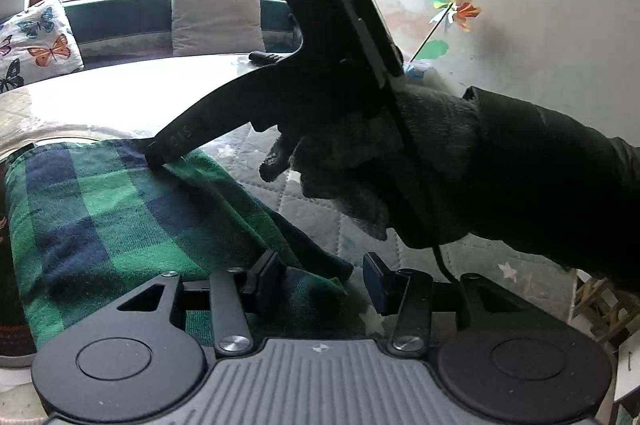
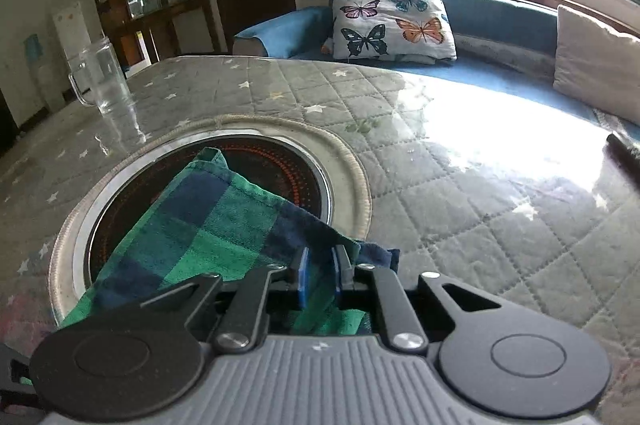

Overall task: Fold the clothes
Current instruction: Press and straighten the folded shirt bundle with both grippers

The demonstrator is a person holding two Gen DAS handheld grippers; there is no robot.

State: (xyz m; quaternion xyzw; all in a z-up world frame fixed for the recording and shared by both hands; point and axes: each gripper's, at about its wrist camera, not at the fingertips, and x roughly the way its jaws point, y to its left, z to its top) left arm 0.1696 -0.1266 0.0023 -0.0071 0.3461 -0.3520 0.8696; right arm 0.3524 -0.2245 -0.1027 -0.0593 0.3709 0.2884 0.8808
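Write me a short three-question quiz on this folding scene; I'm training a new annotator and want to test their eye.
1. True or false: the right gripper is shut on the plaid cloth.
2. Do the left gripper pads pinch the cloth? A) yes, B) no, they stand apart.
3. Fill in: the cloth lies partly over the round black ____ set in the quilted table cover.

Key:
1. True; the cloth runs between its nearly closed pads.
2. B; the cloth's corner lies by the left pad only.
3. Hob; a glass mug stands beyond it.
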